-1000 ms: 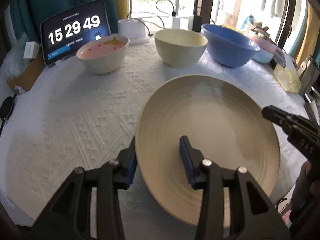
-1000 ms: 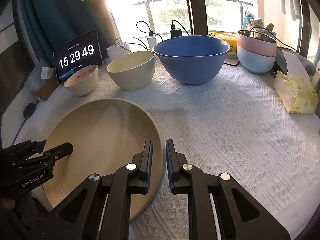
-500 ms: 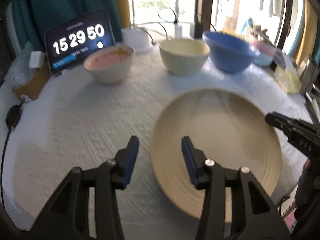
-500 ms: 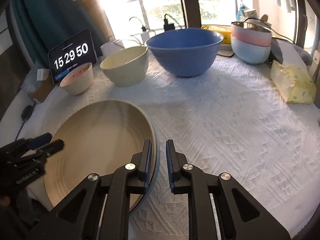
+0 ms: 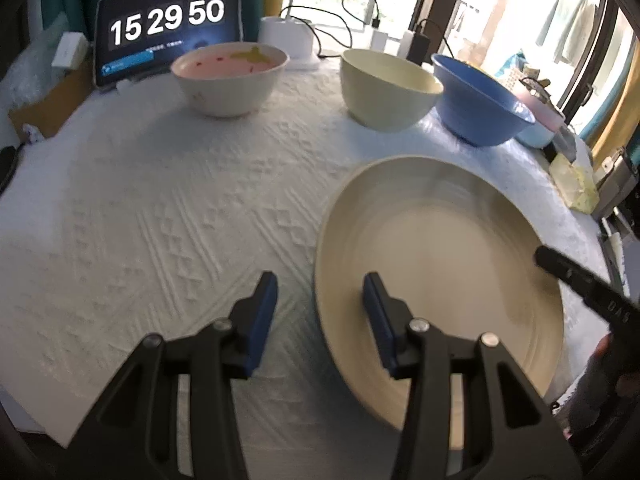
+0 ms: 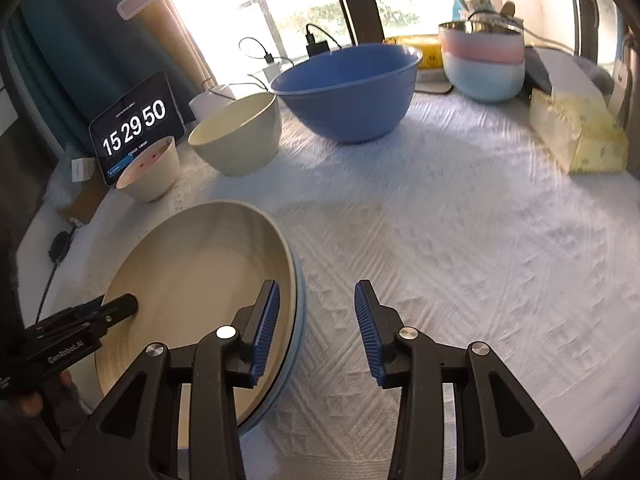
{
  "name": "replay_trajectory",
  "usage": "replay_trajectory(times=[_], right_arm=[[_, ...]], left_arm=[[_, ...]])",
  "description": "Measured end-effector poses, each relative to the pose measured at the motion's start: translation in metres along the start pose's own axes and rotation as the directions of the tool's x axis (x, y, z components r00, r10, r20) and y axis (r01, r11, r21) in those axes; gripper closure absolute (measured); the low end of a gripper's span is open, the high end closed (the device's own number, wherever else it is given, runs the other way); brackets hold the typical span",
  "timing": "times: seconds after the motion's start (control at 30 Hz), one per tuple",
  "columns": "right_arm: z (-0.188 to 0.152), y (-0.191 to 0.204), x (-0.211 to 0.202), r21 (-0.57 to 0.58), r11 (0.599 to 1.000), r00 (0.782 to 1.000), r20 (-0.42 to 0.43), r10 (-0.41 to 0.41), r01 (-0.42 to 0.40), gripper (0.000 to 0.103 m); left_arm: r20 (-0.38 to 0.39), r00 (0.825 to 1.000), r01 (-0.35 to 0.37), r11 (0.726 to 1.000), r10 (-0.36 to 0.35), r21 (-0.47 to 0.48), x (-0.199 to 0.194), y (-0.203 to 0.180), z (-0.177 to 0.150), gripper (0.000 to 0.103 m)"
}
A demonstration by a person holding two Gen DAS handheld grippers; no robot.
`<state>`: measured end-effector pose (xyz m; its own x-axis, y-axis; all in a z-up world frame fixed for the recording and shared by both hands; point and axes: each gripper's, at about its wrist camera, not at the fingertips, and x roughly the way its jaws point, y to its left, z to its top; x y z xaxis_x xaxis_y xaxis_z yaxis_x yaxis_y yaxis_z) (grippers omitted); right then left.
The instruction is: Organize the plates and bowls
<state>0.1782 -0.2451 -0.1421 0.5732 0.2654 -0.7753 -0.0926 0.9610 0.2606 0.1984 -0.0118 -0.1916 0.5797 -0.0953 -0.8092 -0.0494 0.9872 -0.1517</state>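
While both tools are released, the left tool (image 5: 320, 300) straddles the near rim of the plate (image 5: 440, 264). The right tool (image 6: 316, 312) straddles its right rim on the tabletop (image 6: 460, 248).

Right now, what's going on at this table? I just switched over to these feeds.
A person is sorting dishes with two grippers. Both are open at opposite edges of the large beige plate: the left hand-held gripper straddles its left rim, the right hand-held gripper its right rim. Neither grips it. The plate lies on a light blue plate. The pink-lined bowl, cream bowl and blue bowl stand behind.
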Motion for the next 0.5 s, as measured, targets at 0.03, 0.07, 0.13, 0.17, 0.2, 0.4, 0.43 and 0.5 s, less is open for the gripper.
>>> replay_trajectory(times=[0.03, 0.07, 0.13, 0.17, 0.2, 0.4, 0.43, 0.5], right_arm=[[-0.002, 0.0, 0.002, 0.003, 1.0, 1.0, -0.007, 0.014, -0.014, 0.062], [-0.003, 0.001, 0.004, 0.008, 1.0, 1.0, -0.013, 0.022, -0.022, 0.062], [-0.004, 0.0, 0.007, 0.022, 0.999, 0.999, -0.027, 0.037, -0.036, 0.062], [-0.005, 0.0, 0.009, 0.03, 0.998, 0.998, -0.034, 0.049, -0.048, 0.062], [-0.005, 0.0, 0.01, 0.036, 0.998, 0.998, -0.038, 0.055, -0.053, 0.062], [-0.009, 0.007, 0.016, 0.043, 0.994, 0.994, -0.052, 0.099, -0.097, 0.062], [-0.01, 0.009, 0.017, 0.041, 0.994, 0.994, -0.05, 0.101, -0.099, 0.062], [-0.012, 0.012, 0.018, 0.036, 0.994, 0.993, -0.042, 0.106, -0.105, 0.062]], left_arm=[[-0.003, 1.0, 0.008, 1.0, -0.008, -0.003, 0.001, -0.001, 0.0, 0.057], [-0.007, 1.0, 0.016, 1.0, -0.016, -0.005, 0.002, -0.001, 0.001, 0.057], [-0.013, 0.999, 0.044, 0.999, -0.044, -0.017, 0.005, -0.001, 0.002, 0.057], [-0.015, 0.999, 0.052, 0.998, -0.052, -0.021, 0.006, -0.001, 0.002, 0.057], [-0.018, 0.998, 0.062, 0.998, -0.062, -0.025, 0.007, -0.001, 0.003, 0.057], [-0.016, 0.996, 0.084, 0.996, -0.085, -0.018, 0.01, -0.008, 0.003, 0.056], [-0.015, 0.996, 0.082, 0.996, -0.083, -0.021, 0.01, -0.008, 0.003, 0.056], [-0.012, 0.997, 0.08, 0.996, -0.081, -0.026, 0.01, -0.008, 0.003, 0.056]])
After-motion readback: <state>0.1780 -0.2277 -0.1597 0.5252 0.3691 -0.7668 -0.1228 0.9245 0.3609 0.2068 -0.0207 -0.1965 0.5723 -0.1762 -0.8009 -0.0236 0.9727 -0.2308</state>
